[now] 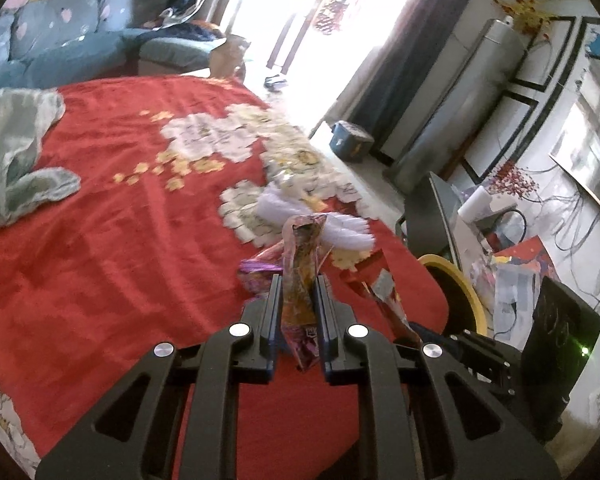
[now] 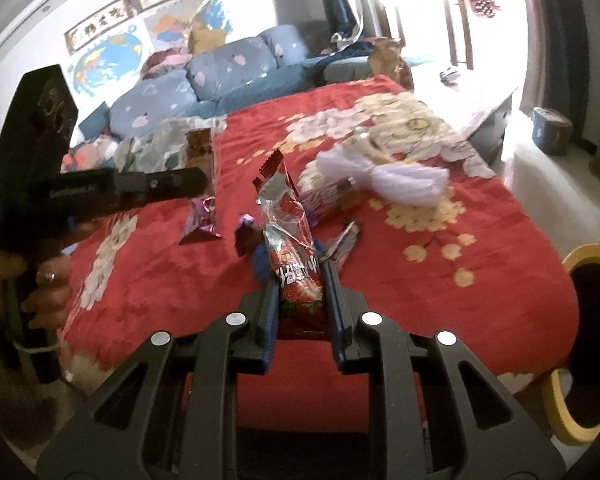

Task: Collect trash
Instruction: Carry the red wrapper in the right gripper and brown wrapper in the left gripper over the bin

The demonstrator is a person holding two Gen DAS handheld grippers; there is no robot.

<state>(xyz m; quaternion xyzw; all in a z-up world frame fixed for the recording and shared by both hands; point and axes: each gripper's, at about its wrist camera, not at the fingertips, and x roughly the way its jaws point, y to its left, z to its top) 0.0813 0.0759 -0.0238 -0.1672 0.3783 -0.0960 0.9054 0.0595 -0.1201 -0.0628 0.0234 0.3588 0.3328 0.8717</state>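
**Inspector:** What did each tool hold?

**Assistant:** The left gripper (image 1: 297, 280) was clamped narrowly on a brown and purple wrapper (image 1: 300, 264), which stood up between its pads. The right gripper (image 2: 300, 268) was closed on a red strawberry wrapper (image 2: 290, 240), upright, its torn end pointing away.

**Inspector:** And what lay beyond?

**Assistant:** The red floral blanket (image 2: 440, 304) lay under both tools. A yellow-rimmed bin (image 2: 580, 344) stood beside its near right edge. On the blanket, just past the right gripper, lay a small purple wrapper (image 2: 202, 222) and a silver wrapper (image 2: 344, 242). Farther on lay a white fluffy item (image 2: 384, 178). A grey-green cloth (image 1: 16, 152) lay at the left. A blue sofa (image 2: 220, 76) stood at the far edge.
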